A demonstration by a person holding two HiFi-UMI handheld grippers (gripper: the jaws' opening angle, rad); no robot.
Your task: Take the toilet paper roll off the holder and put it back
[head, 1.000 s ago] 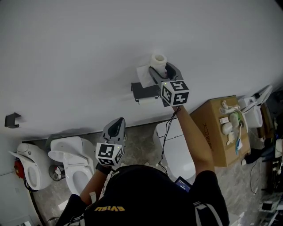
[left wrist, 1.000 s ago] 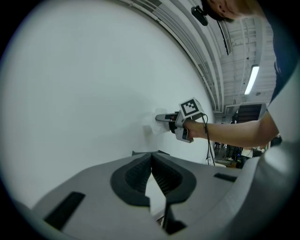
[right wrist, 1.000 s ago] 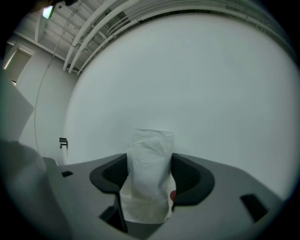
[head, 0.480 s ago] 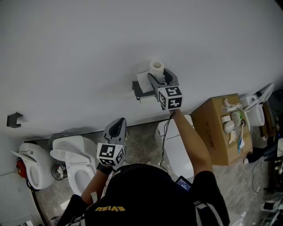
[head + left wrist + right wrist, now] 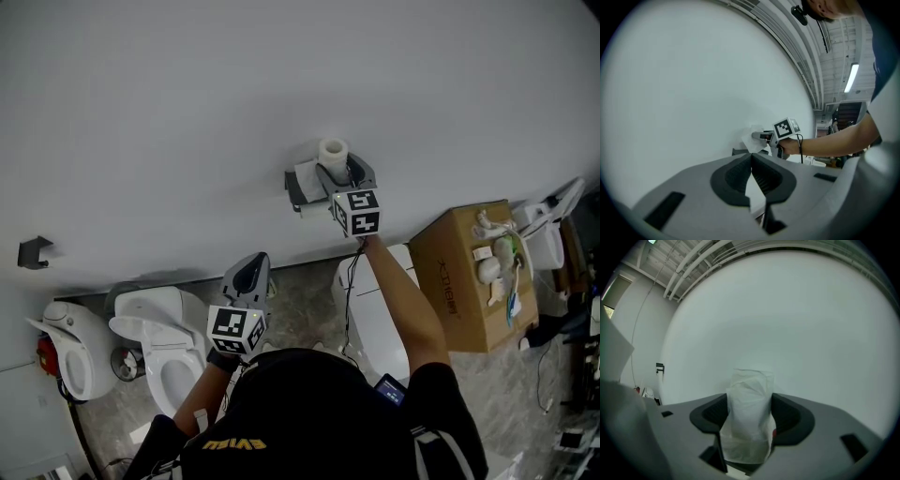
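The white toilet paper roll [image 5: 332, 150] sits between the jaws of my right gripper [image 5: 339, 167], which is shut on it. It is held against the white wall just above the dark holder [image 5: 298, 190]. A loose sheet hangs from the roll over the holder. In the right gripper view the roll [image 5: 750, 413] fills the gap between the dark pads, standing on end. My left gripper [image 5: 251, 267] hangs lower left, shut and empty. In the left gripper view its jaws [image 5: 751, 155] meet, with the right gripper's marker cube [image 5: 785, 127] and the paper [image 5: 751, 138] beyond.
Two white toilets [image 5: 155, 342] [image 5: 66, 347] stand at the lower left. A white toilet tank [image 5: 375, 314] is below the holder. A cardboard box [image 5: 464, 277] with small items on top is at the right. A small black bracket [image 5: 33, 251] is on the wall at far left.
My right gripper has carried the roll down closer to the holder. My left gripper has stayed where it was, shut.
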